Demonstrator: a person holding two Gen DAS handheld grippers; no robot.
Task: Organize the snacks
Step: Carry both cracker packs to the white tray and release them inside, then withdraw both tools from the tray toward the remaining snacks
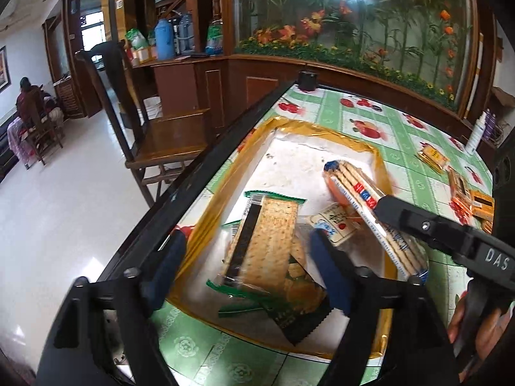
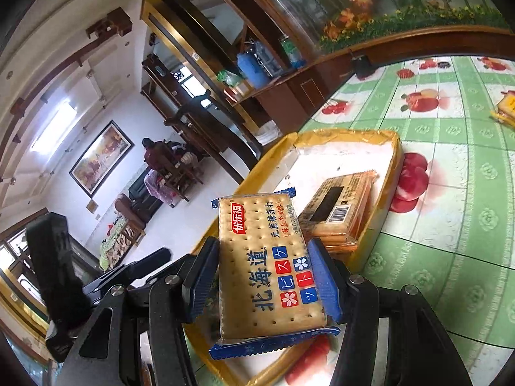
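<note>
Gripping a blue-wrapped cracker pack [image 2: 270,267] by its long sides, the right claw [image 2: 267,276] is held over the gold-rimmed tray [image 1: 383,164] near the desk's [image 1: 402,128] left edge, the pack's long axis pointing into the tray. The left claw [image 1: 248,270] is spread open, empty, above the glossy green-wrapped cracker packs [image 1: 267,244] lying flat inside. More orange packets [image 1: 470,199] are left toward the right edge.

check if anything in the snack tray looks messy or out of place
The green-wrapped cracker packs lie crisscrossed in a loose heap in the gold-rimmed tray, not lined up, and a small white packet sits askew beside them. More orange snack packs are scattered outside on the tablecloth.
</note>
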